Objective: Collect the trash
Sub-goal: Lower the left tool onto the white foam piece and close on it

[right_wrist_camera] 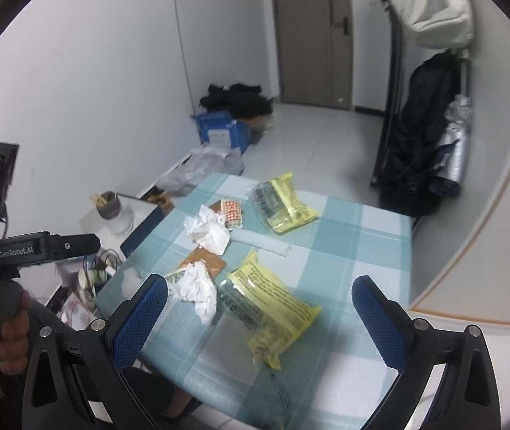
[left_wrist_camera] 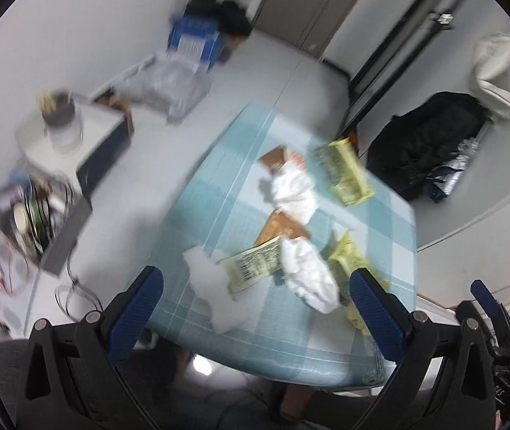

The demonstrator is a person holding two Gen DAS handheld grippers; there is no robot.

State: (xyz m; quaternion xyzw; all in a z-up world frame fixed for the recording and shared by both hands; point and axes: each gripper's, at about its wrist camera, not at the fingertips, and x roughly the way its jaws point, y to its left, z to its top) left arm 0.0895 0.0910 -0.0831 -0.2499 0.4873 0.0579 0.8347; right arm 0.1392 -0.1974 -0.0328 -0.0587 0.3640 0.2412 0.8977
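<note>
Trash lies on a small table with a blue checked cloth (right_wrist_camera: 359,261): two yellow wrappers (right_wrist_camera: 273,304) (right_wrist_camera: 283,202), two crumpled white tissues (right_wrist_camera: 197,286) (right_wrist_camera: 208,231), a brown packet (right_wrist_camera: 206,259), a red-dotted pack (right_wrist_camera: 231,211) and a white tube (right_wrist_camera: 262,243). In the blurred left wrist view the same cloth (left_wrist_camera: 219,193) bears a tissue (left_wrist_camera: 308,277), a barcode wrapper (left_wrist_camera: 255,263) and a far yellow wrapper (left_wrist_camera: 343,170). My left gripper (left_wrist_camera: 256,313) hangs open above the near edge. My right gripper (right_wrist_camera: 258,317) is open over the near yellow wrapper, holding nothing.
A low white side table (right_wrist_camera: 136,211) with a cup of sticks (right_wrist_camera: 109,206) stands left of the table. A blue box (right_wrist_camera: 221,130), dark clothes and a plastic bag (right_wrist_camera: 201,168) lie by the wall. A black bag (right_wrist_camera: 420,136) hangs right. A hand (right_wrist_camera: 11,326) holds the left gripper's handle.
</note>
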